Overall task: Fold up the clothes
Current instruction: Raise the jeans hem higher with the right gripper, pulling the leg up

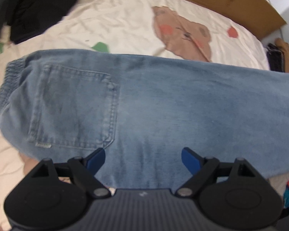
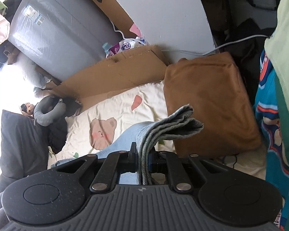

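Denim jeans [image 1: 163,100] beneath spread left claw [image 1: 143,158]; hems pinched in right claw [image 2: 142,157]

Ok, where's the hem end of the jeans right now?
In the right wrist view, the hem is pinched in the right gripper, raised above the bear-print sheet, beside the brown cushion.

Pretty clearly someone's bedroom at home. There's a bed [image 1: 115,19] with a bear-print sheet, a brown pillow [image 2: 208,104], cardboard boxes [image 2: 113,77] and clothes [image 2: 269,115] lying around.
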Tool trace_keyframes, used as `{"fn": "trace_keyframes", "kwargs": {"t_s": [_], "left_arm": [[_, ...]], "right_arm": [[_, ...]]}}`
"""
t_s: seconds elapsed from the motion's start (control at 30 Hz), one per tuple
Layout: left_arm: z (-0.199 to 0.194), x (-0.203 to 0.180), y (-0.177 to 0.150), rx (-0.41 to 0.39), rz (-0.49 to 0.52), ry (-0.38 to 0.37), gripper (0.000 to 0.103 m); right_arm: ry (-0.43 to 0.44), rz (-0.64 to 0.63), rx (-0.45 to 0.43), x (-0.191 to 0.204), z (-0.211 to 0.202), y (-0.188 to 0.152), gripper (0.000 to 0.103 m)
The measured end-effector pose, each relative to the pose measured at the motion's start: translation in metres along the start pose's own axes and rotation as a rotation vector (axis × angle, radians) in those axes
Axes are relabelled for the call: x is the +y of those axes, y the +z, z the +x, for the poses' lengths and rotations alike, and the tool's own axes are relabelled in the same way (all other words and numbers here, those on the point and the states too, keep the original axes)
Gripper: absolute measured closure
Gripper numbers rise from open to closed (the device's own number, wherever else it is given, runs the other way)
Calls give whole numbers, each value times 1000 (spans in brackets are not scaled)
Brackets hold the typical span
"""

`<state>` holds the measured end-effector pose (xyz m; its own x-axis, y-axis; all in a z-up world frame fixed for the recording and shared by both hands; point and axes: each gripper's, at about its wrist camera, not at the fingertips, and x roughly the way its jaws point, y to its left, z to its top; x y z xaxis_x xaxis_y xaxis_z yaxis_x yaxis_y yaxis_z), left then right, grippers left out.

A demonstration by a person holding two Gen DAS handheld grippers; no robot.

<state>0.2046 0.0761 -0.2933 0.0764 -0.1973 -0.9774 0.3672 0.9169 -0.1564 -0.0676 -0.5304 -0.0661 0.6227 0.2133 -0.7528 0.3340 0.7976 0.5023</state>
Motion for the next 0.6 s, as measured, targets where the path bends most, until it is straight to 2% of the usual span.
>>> {"fn": "trace_keyframes", "kwargs": {"t_s": [0.13, 0.27, 0.6], "left_arm": [[15, -7, 7, 37, 51, -54, 16], [24, -12, 16, 65, 96, -65, 26], [17, -28, 38, 50, 197, -144, 29]], "right_arm": [[-27, -19, 19, 13, 5, -5, 95], [-53, -28, 22, 26, 7, -9, 95], [-100, -47, 16, 57, -4, -15, 95]]}}
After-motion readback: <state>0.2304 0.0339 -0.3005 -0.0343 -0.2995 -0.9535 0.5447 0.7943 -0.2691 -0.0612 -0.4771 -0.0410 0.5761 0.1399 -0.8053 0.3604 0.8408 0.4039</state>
